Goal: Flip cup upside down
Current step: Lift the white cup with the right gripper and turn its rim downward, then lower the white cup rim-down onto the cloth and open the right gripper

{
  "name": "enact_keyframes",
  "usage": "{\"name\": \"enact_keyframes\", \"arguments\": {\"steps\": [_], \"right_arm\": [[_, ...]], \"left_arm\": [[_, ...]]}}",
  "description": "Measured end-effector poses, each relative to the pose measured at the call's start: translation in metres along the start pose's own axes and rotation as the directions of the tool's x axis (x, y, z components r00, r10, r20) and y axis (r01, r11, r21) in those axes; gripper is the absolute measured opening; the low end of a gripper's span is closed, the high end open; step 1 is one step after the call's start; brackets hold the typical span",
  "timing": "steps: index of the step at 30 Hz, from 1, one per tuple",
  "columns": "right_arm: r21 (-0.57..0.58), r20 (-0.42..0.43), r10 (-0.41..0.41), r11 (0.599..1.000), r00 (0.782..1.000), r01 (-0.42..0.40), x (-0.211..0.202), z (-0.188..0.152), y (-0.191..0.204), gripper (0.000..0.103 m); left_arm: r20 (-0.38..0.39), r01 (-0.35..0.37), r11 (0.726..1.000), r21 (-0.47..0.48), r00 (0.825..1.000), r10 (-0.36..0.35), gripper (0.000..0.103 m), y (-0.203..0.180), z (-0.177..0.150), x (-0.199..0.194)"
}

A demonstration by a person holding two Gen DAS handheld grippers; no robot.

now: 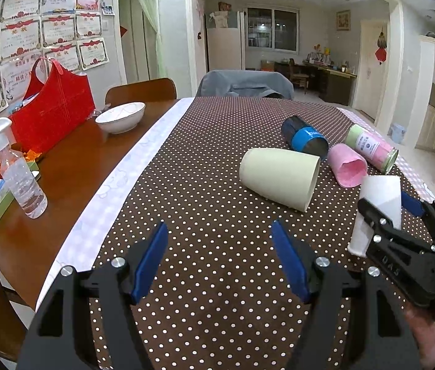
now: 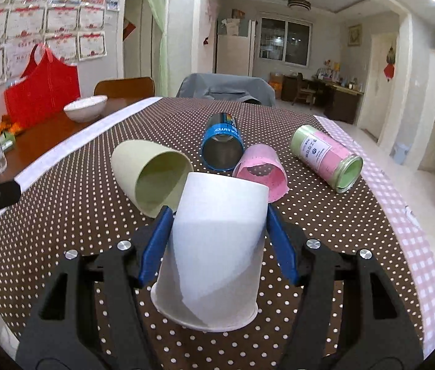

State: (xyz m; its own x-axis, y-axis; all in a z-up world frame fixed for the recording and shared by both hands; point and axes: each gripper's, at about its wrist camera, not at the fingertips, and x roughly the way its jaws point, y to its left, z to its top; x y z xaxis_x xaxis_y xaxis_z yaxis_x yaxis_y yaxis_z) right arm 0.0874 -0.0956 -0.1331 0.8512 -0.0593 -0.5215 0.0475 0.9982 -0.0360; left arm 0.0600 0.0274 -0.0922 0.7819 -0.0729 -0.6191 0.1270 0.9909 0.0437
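Observation:
A white paper cup (image 2: pixel 214 256) stands upside down, rim down, on the brown dotted tablecloth (image 2: pixel 63 231). My right gripper (image 2: pixel 217 219) has its blue pads on both sides of the cup and is shut on it. In the left wrist view the same cup (image 1: pixel 377 206) shows at the right with the right gripper (image 1: pixel 402 212) around it. My left gripper (image 1: pixel 219 240) is open and empty above the cloth, to the left of the cup.
Several cups lie on their sides behind: a cream cup (image 2: pixel 152 175), a blue can (image 2: pixel 222 148), a pink cup (image 2: pixel 262 175) and a green-pink jar (image 2: pixel 325 157). A white bowl (image 1: pixel 120 117), a spray bottle (image 1: pixel 17 172) and a red bag (image 1: pixel 54 108) stand at the left.

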Motion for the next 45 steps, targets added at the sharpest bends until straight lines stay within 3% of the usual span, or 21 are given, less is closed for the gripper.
{"name": "enact_keyframes", "arguments": {"steps": [8, 13, 15, 29, 33, 37, 45], "right_arm": [[0.015, -0.046, 0.043, 0.999, 0.998, -0.042, -0.005, -0.005, 0.001, 0.062], [0.055, -0.034, 0.085, 0.995, 0.996, -0.084, -0.023, -0.009, -0.003, 0.090], [0.080, -0.030, 0.110, 0.991, 0.993, -0.108, -0.030, -0.010, -0.005, 0.094], [0.243, -0.006, 0.187, 0.953, 0.982, -0.180, -0.072, -0.002, -0.030, 0.097], [0.277, 0.023, 0.224, 0.935, 0.974, -0.222, -0.095, 0.002, -0.032, 0.097], [0.330, 0.068, 0.233, 0.912, 0.970, -0.242, -0.117, 0.002, -0.041, 0.097], [0.263, 0.129, 0.126, 0.952, 0.984, -0.157, -0.164, 0.001, -0.044, 0.097]], "left_arm": [[0.003, 0.006, 1.000, 0.005, 1.000, -0.006, 0.069, -0.001, -0.001, -0.001], [0.011, 0.013, 1.000, -0.001, 1.000, -0.013, 0.069, -0.001, -0.002, -0.004], [0.015, 0.012, 1.000, -0.001, 1.000, -0.012, 0.069, -0.002, -0.003, -0.005], [0.064, 0.007, 1.000, 0.003, 0.998, -0.008, 0.069, -0.008, -0.003, -0.031], [0.147, -0.023, 0.999, 0.031, 0.989, 0.018, 0.069, -0.013, -0.007, -0.058], [0.257, -0.063, 0.998, 0.024, 0.965, 0.055, 0.069, -0.016, -0.012, -0.090], [0.306, -0.044, 0.999, 0.023, 0.951, 0.035, 0.069, -0.025, -0.015, -0.136]]}}
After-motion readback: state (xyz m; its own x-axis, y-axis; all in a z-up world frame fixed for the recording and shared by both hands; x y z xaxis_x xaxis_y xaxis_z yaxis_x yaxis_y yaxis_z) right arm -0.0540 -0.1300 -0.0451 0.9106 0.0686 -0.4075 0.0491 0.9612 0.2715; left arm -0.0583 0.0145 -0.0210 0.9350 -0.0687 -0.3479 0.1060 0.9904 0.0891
